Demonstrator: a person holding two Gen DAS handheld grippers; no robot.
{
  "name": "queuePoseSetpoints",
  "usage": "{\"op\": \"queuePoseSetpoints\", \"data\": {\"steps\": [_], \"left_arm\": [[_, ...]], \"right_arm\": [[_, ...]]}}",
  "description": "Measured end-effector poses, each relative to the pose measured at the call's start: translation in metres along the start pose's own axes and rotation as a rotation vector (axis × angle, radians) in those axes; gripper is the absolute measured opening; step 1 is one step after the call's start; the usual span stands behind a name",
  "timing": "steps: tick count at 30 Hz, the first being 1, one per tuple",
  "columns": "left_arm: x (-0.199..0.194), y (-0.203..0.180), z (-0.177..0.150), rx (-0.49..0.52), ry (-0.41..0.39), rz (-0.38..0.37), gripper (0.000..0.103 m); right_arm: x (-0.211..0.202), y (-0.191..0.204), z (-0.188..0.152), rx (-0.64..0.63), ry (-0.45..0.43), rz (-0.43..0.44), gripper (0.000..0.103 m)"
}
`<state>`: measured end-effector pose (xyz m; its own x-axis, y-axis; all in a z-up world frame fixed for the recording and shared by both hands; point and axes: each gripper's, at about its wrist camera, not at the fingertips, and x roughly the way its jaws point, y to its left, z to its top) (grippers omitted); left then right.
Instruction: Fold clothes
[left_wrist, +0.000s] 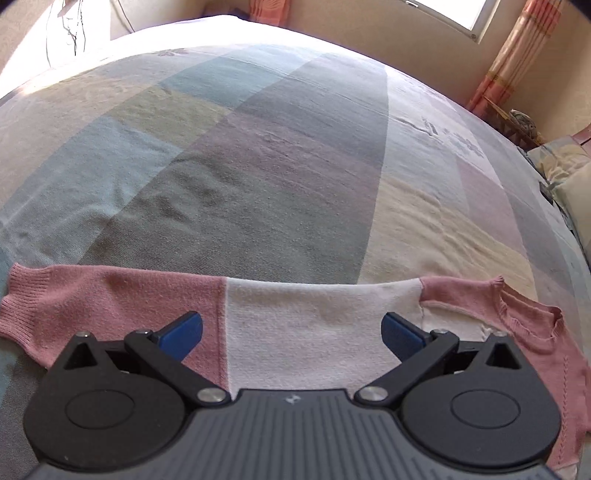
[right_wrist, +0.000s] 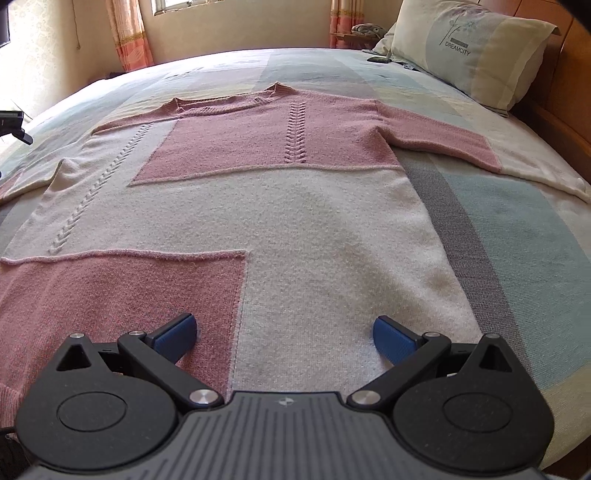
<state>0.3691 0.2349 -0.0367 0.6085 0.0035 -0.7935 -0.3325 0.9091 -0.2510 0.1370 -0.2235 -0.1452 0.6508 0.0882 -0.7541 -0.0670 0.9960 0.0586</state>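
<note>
A pink and cream knitted sweater (right_wrist: 280, 206) lies flat, front up, on the bed, its collar at the far end and both sleeves spread sideways. My right gripper (right_wrist: 283, 334) hovers open over the hem, with nothing between its blue pads. In the left wrist view one sleeve of the sweater (left_wrist: 295, 317) runs across the frame, its pink cuff at the left and the collar at the right. My left gripper (left_wrist: 291, 332) stands open just above the cream part of that sleeve and holds nothing.
The bed has a patchwork cover (left_wrist: 258, 177) in pale blue, grey, pink and cream. A pillow (right_wrist: 469, 48) leans at the headboard on the right, with a dark phone (right_wrist: 376, 59) beside it. Curtains (right_wrist: 129, 40) and a window line the far wall.
</note>
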Motion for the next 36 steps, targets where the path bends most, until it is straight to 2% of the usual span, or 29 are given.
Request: {"op": "queuePoseSetpoints", "data": {"steps": [4, 7, 10, 13, 16, 21, 25, 27, 29, 30, 36], "left_arm": [[-0.039, -0.065, -0.024, 0.121, 0.064, -0.187, 0.102], [-0.046, -0.108, -0.053, 0.205, 0.126, -0.301, 0.102], [-0.031, -0.138, -0.084, 0.236, 0.180, -0.344, 0.102], [0.001, -0.153, -0.110, 0.209, 0.214, -0.341, 0.102], [0.029, -0.161, -0.130, 0.234, 0.218, -0.309, 0.102], [0.030, -0.164, -0.156, 0.326, 0.134, -0.306, 0.102], [0.022, -0.156, -0.177, 0.413, 0.012, -0.334, 0.102], [0.020, -0.163, -0.179, 0.456, 0.012, -0.308, 0.102], [0.019, -0.169, -0.175, 0.464, 0.043, -0.301, 0.102], [0.018, -0.169, -0.173, 0.458, 0.055, -0.323, 0.102], [0.020, -0.165, -0.176, 0.471, 0.065, -0.360, 0.102]], "right_arm": [[0.001, 0.003, -0.002, -0.025, -0.010, -0.017, 0.103], [0.001, 0.005, -0.004, -0.033, -0.018, -0.027, 0.103], [0.000, 0.005, -0.006, -0.037, -0.030, -0.029, 0.103], [-0.001, 0.002, -0.009, -0.056, -0.048, -0.013, 0.103], [-0.003, -0.001, -0.013, -0.065, -0.064, 0.002, 0.103], [-0.004, -0.002, -0.018, -0.086, -0.099, 0.008, 0.103], [-0.004, -0.001, -0.021, -0.088, -0.123, 0.007, 0.103], [-0.005, -0.001, -0.022, -0.090, -0.139, 0.002, 0.103], [-0.008, -0.004, -0.005, -0.095, -0.158, -0.022, 0.103], [-0.010, -0.006, 0.003, -0.097, -0.167, -0.034, 0.103], [-0.019, -0.016, 0.054, -0.112, -0.224, -0.107, 0.103]]}}
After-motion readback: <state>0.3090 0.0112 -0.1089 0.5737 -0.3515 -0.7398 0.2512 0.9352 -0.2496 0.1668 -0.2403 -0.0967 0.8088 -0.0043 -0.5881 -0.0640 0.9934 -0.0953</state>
